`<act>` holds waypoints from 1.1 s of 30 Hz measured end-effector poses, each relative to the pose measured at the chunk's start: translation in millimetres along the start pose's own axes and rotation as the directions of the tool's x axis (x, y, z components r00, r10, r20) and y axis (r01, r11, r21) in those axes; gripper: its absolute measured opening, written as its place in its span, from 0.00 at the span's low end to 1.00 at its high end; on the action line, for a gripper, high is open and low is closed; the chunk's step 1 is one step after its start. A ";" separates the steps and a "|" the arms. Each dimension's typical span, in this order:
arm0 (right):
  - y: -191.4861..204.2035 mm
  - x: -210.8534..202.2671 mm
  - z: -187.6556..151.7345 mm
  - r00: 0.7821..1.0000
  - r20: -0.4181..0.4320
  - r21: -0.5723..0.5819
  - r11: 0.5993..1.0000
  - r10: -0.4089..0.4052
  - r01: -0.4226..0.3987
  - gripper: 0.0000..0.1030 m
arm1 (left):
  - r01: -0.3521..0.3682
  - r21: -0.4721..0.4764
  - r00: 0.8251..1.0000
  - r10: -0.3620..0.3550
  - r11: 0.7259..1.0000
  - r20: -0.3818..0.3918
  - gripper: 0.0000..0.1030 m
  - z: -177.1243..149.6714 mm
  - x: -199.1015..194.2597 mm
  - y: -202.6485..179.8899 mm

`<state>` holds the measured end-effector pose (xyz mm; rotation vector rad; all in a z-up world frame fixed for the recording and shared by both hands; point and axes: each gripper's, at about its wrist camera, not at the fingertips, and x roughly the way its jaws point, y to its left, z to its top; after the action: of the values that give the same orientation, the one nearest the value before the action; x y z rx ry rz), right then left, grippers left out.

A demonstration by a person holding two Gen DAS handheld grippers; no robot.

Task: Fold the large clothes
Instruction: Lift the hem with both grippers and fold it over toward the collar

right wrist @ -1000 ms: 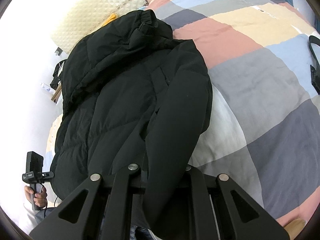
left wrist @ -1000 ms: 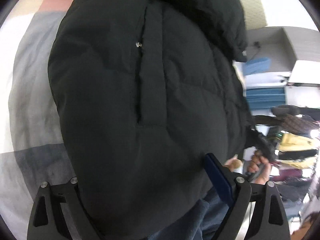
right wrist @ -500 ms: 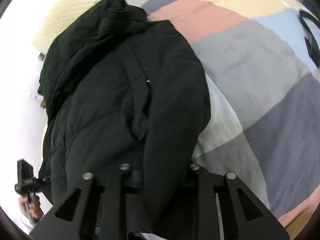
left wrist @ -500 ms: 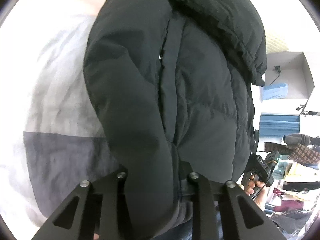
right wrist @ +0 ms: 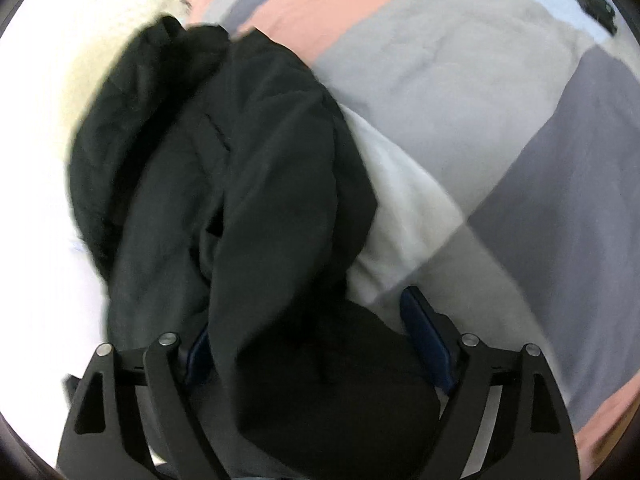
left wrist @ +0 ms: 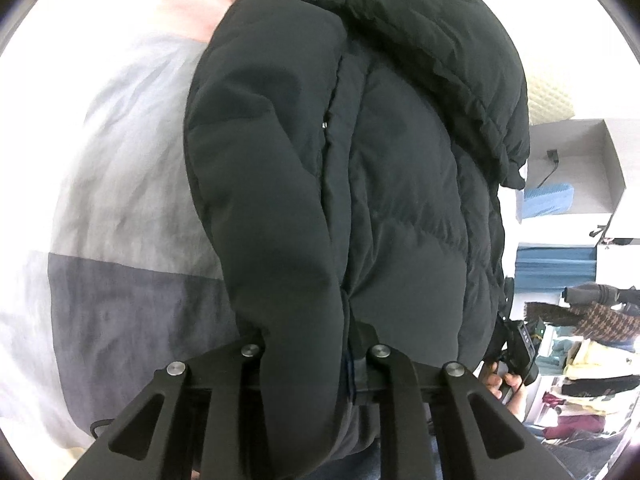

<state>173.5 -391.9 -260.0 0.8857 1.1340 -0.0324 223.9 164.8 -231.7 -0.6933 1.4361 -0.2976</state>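
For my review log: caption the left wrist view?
Left gripper shut on black jacket sleeve, over a patchwork quilt.

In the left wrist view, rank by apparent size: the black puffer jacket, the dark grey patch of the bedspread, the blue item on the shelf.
1. black puffer jacket, fills most of the view, though it is nearest the camera.
2. dark grey bedspread patch.
3. blue item on the shelf, small and far off.

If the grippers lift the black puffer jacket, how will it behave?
The black puffer jacket probably flops and drapes: its sleeve already sags. The quilted padding looks puffy, so likely light yet springy, resisting flat folds.
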 end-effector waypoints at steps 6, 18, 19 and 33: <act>27.5 -16.2 -4.4 0.994 0.037 -0.126 0.987 0.102 -0.097 0.31 | 0.025 -0.039 0.999 -0.024 0.999 0.041 0.13 -3.1 -14.6 -6.4; 57.6 -96.9 -20.5 0.849 0.167 -0.176 0.862 0.502 -0.475 0.21 | 0.161 -0.004 0.976 -0.159 0.987 0.150 0.05 -20.4 -100.7 -27.1; 58.1 -102.6 -23.5 0.839 0.176 -0.179 0.854 0.516 -0.488 0.21 | 0.170 -0.006 0.974 -0.167 0.985 0.151 0.05 -23.2 -106.4 -26.7; 57.2 -164.7 -65.7 0.689 0.250 -0.206 0.733 0.680 -0.649 0.21 | 0.238 -0.034 0.950 -0.225 0.971 0.217 0.04 -72.8 -185.6 -10.0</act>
<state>72.6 -378.2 -103.9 1.1159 0.4570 0.4760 129.6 246.3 -75.8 -0.9184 1.1657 -0.3530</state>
